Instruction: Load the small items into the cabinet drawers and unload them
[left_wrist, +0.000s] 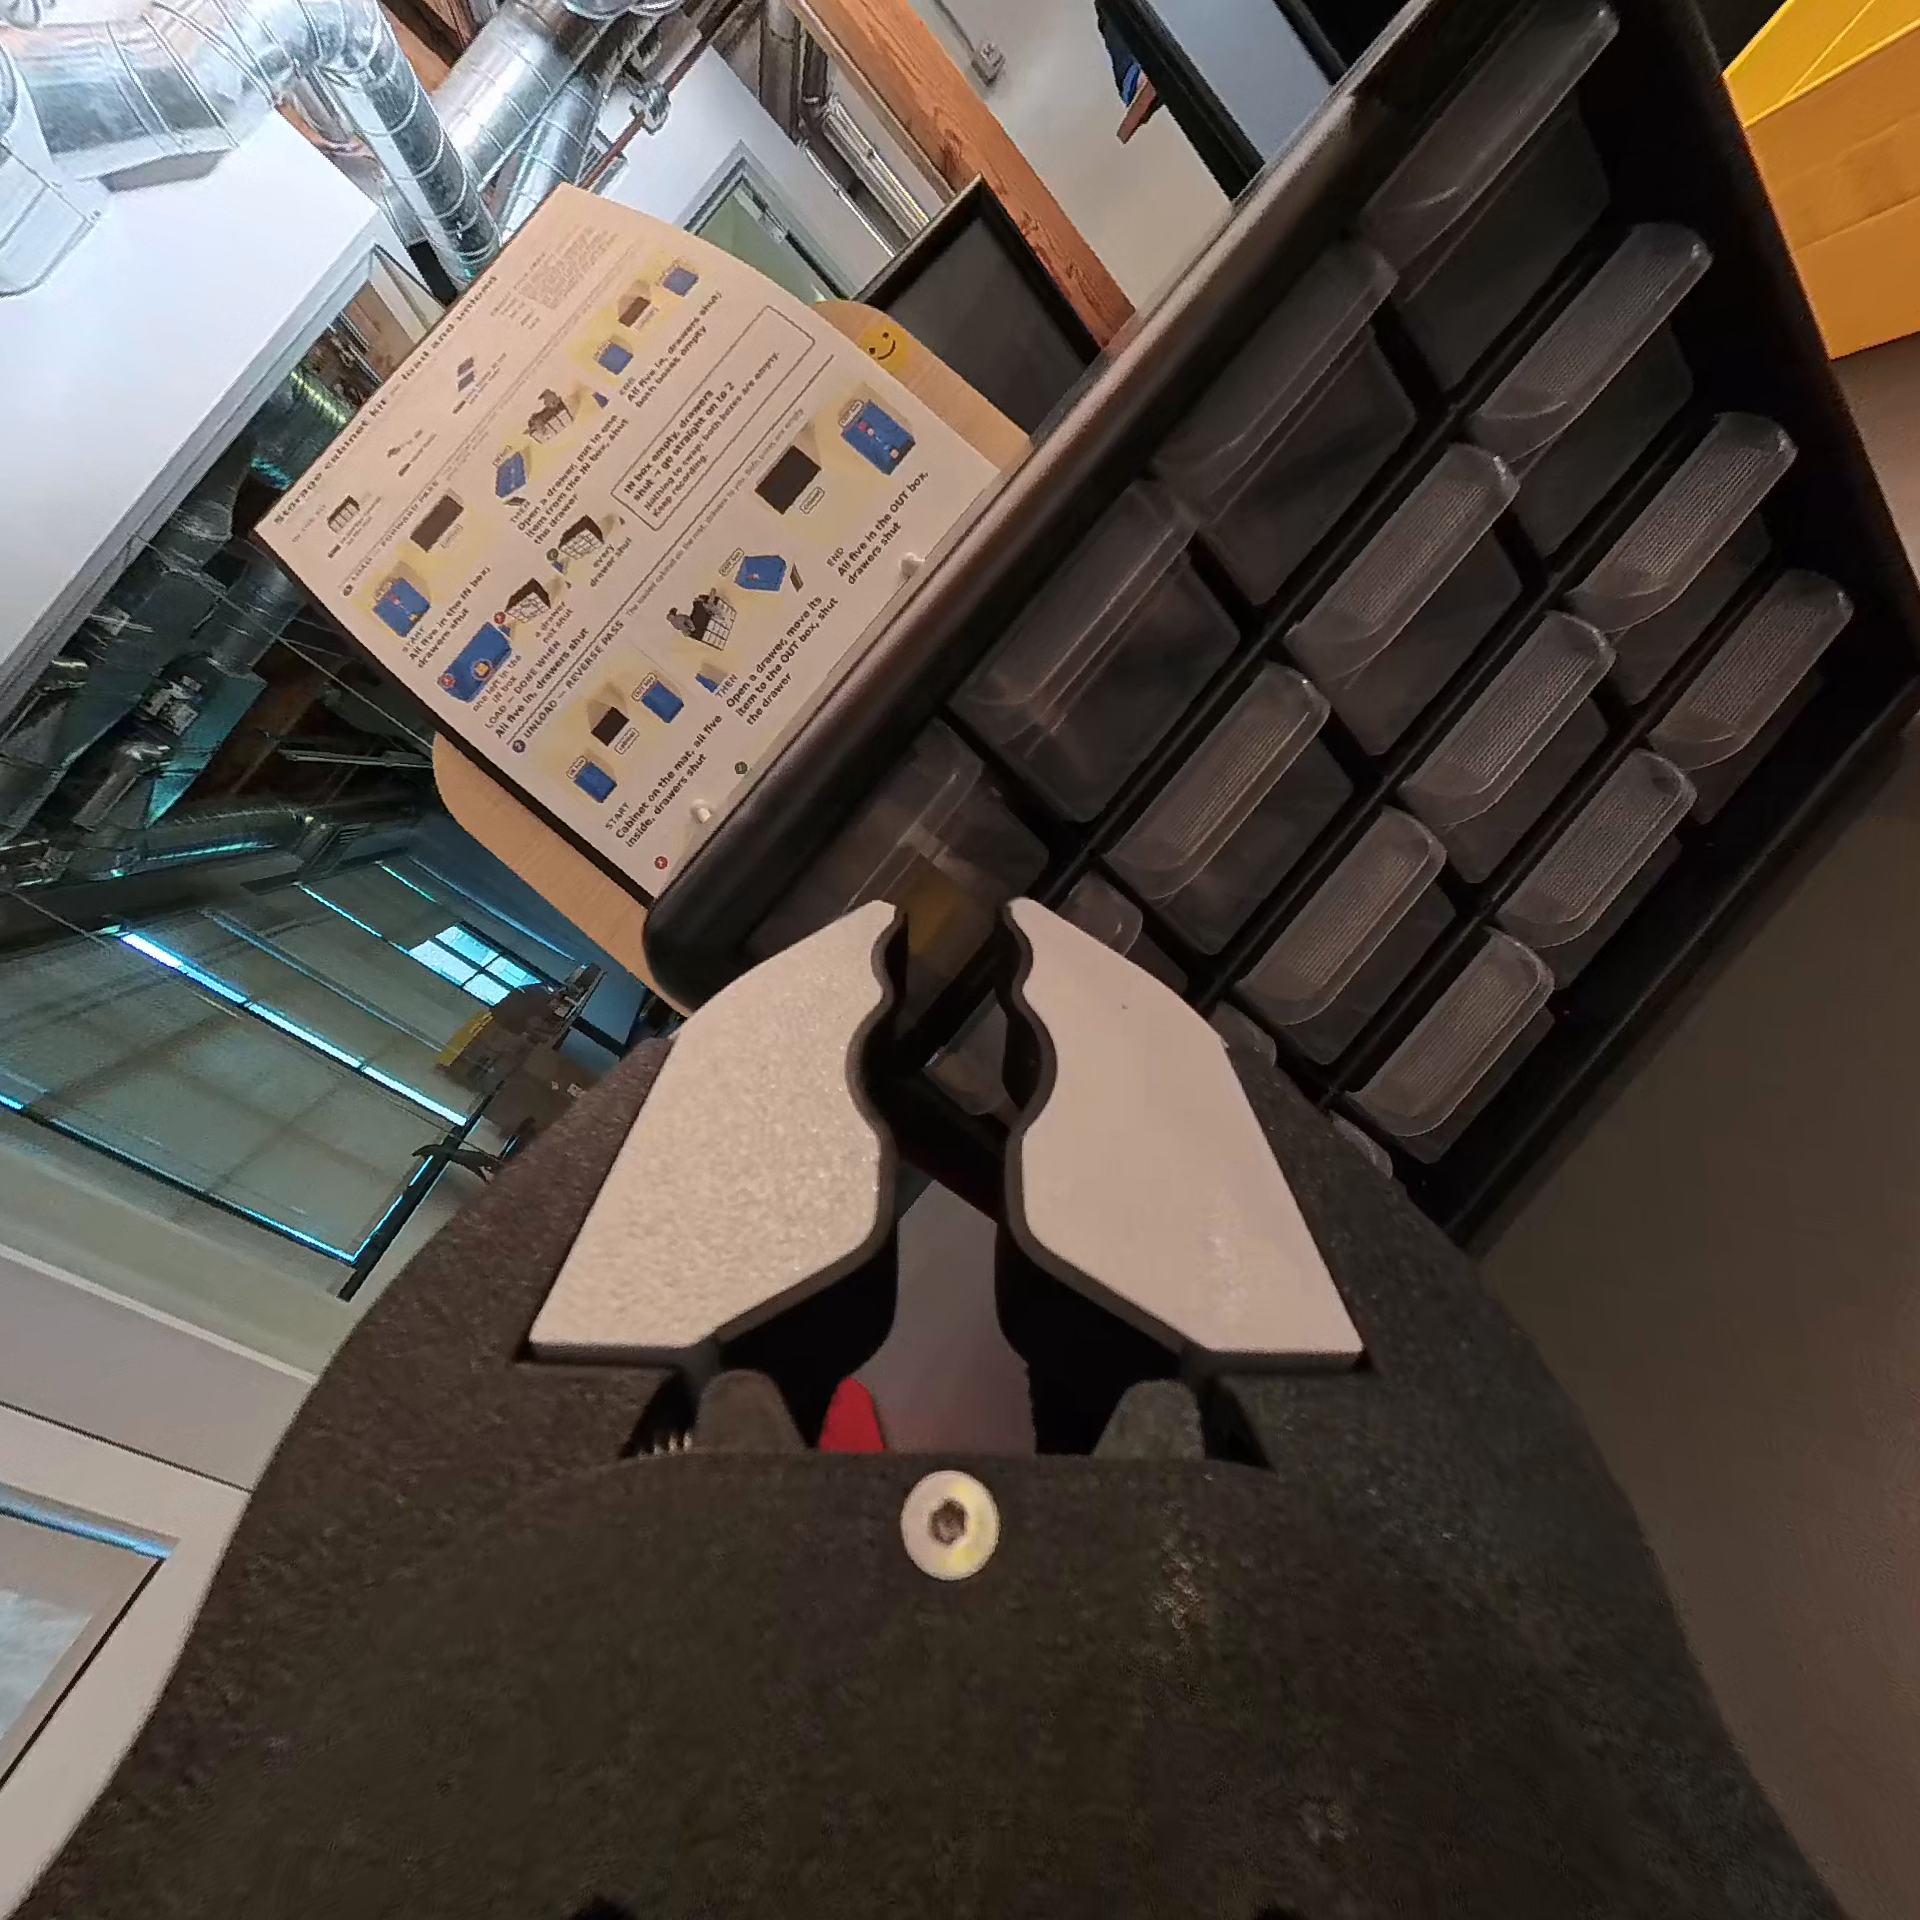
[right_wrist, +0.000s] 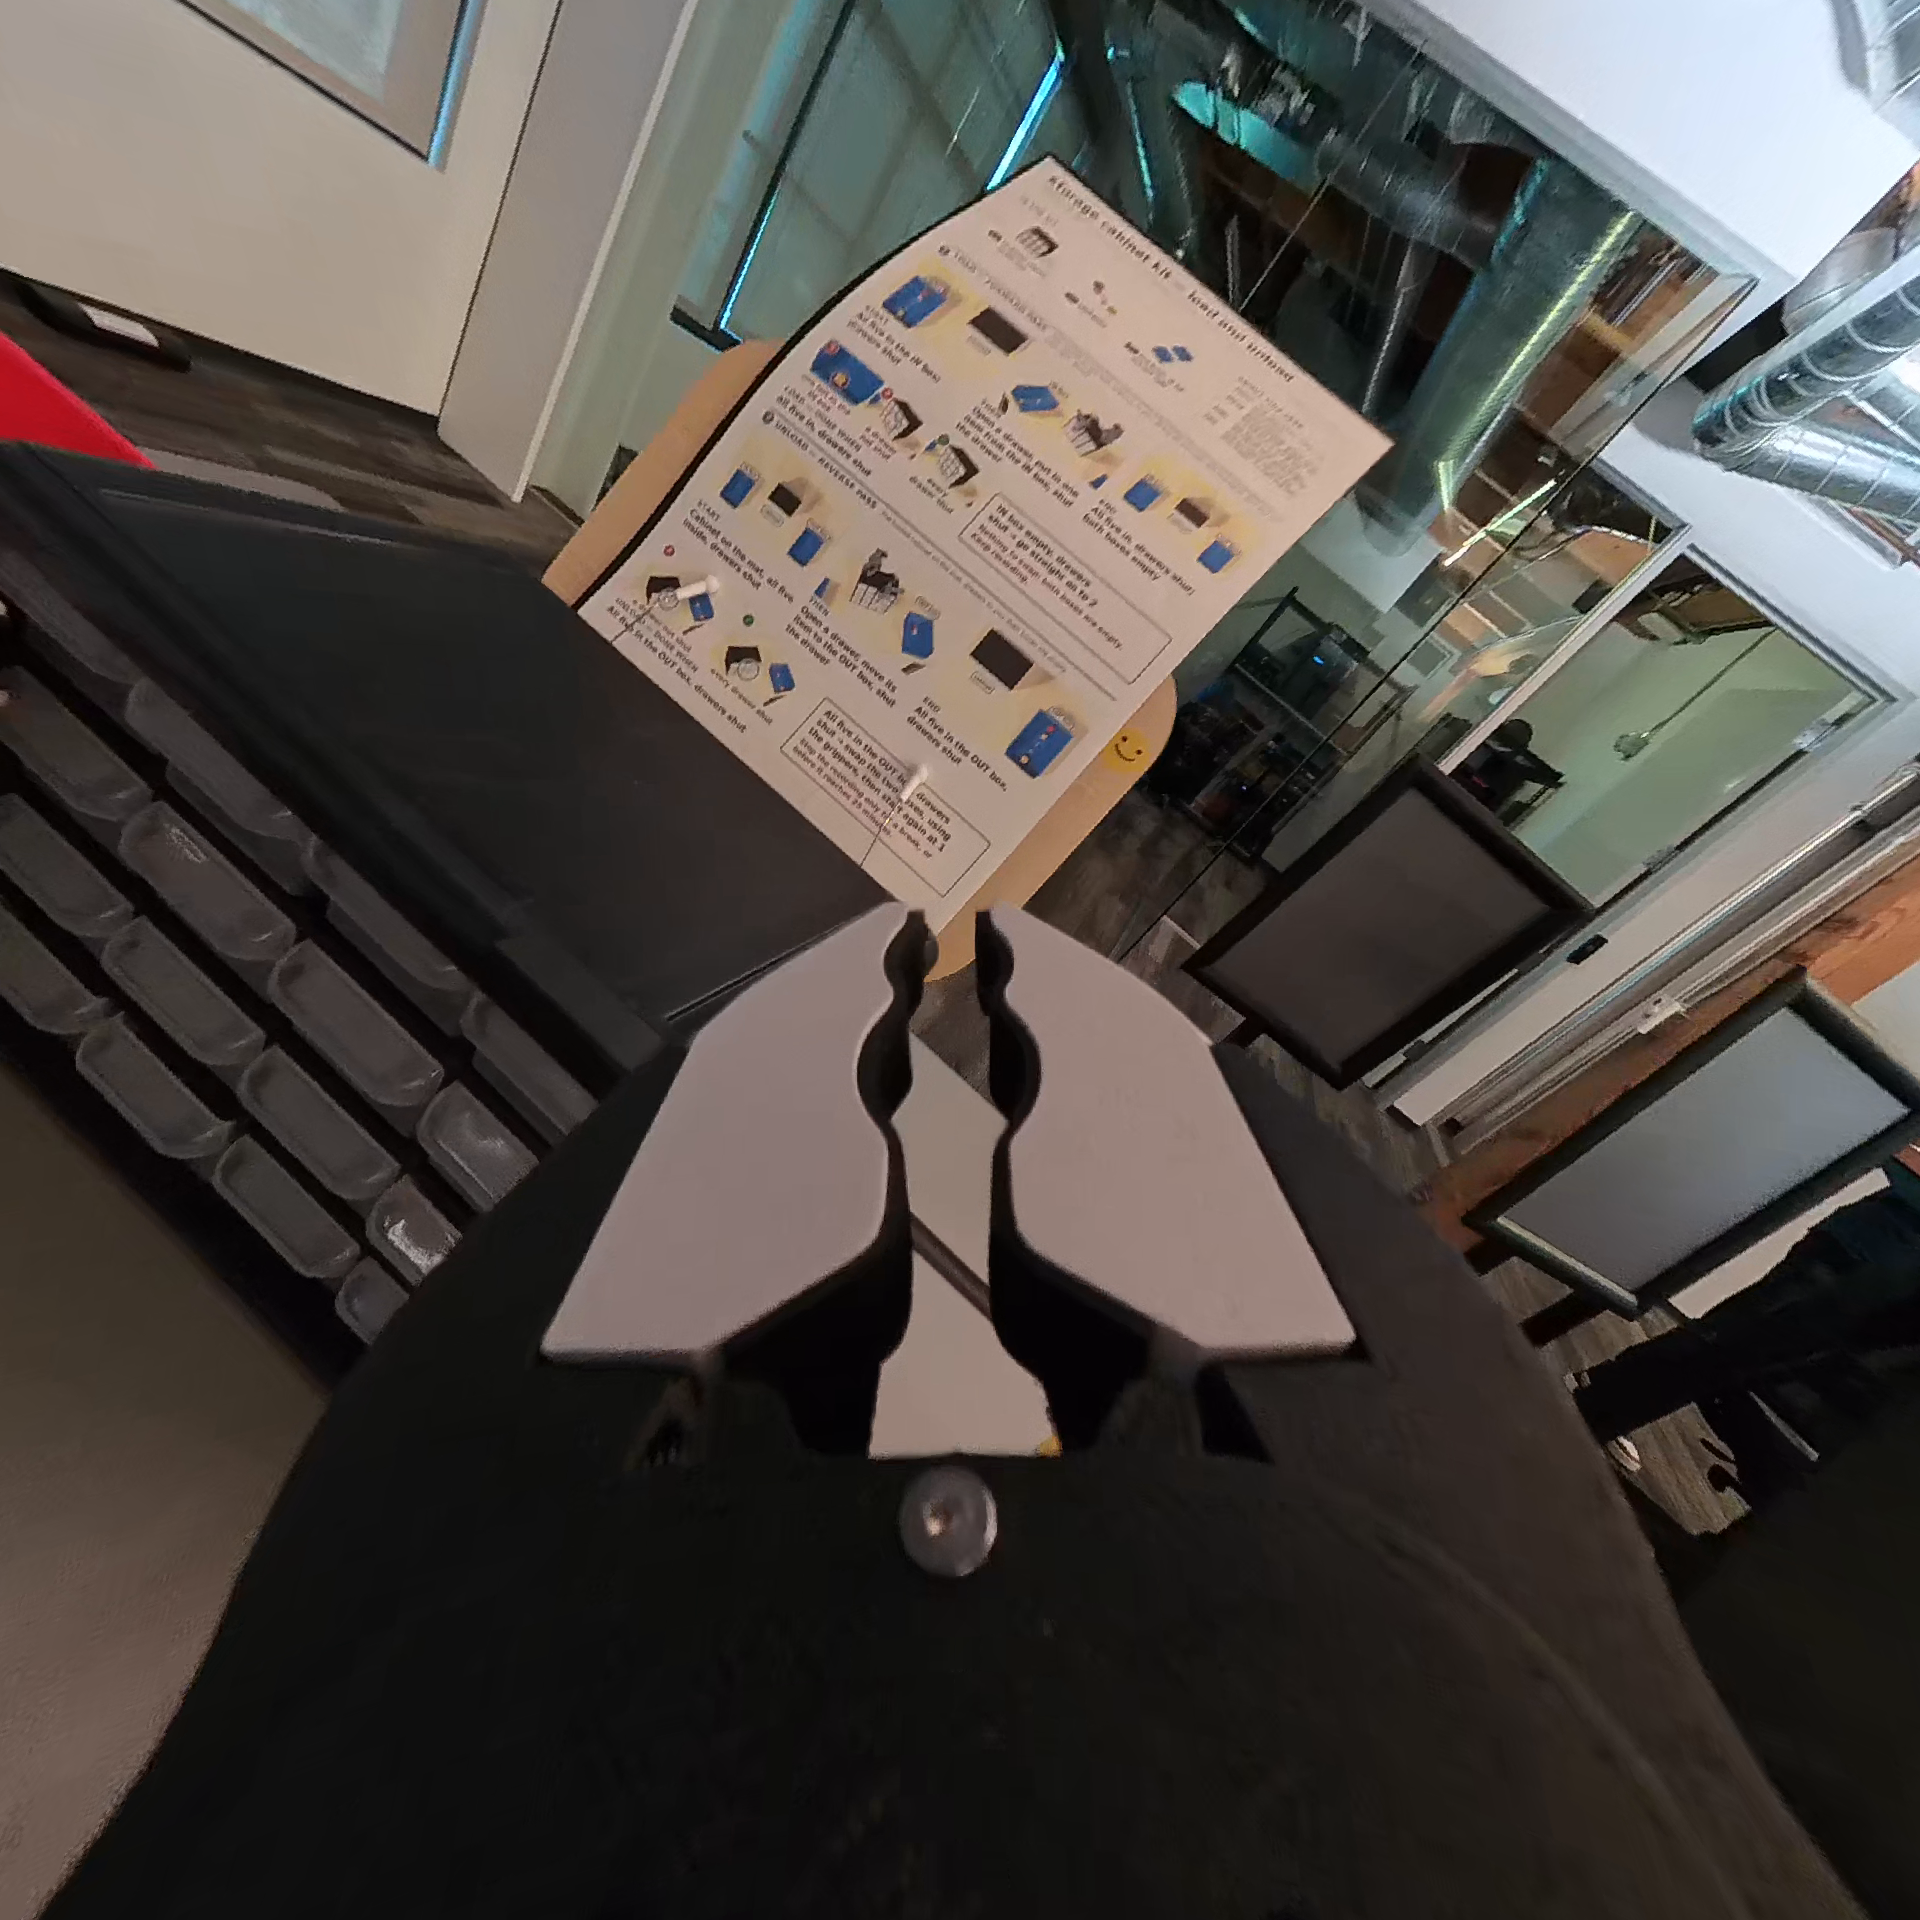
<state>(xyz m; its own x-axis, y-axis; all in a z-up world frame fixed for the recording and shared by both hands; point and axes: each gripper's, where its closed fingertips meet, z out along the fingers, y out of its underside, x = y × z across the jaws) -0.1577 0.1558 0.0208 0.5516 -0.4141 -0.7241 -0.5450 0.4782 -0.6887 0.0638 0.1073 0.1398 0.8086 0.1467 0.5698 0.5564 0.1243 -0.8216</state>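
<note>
Two claws, both empty. My left gripper (left_wrist: 951, 920) has its jaws a narrow gap apart, nothing between them, aimed at the cabinet (left_wrist: 1382, 665) filling the right of the frame; every drawer I can see looks shut. My right gripper (right_wrist: 943, 928) likewise, past the cabinet's top, toward the instruction sheet (right_wrist: 966, 540) at centre. No small items visible. Looks like between steps; next: find an item or pick a drawer (left_wrist: 1101, 649).
</note>
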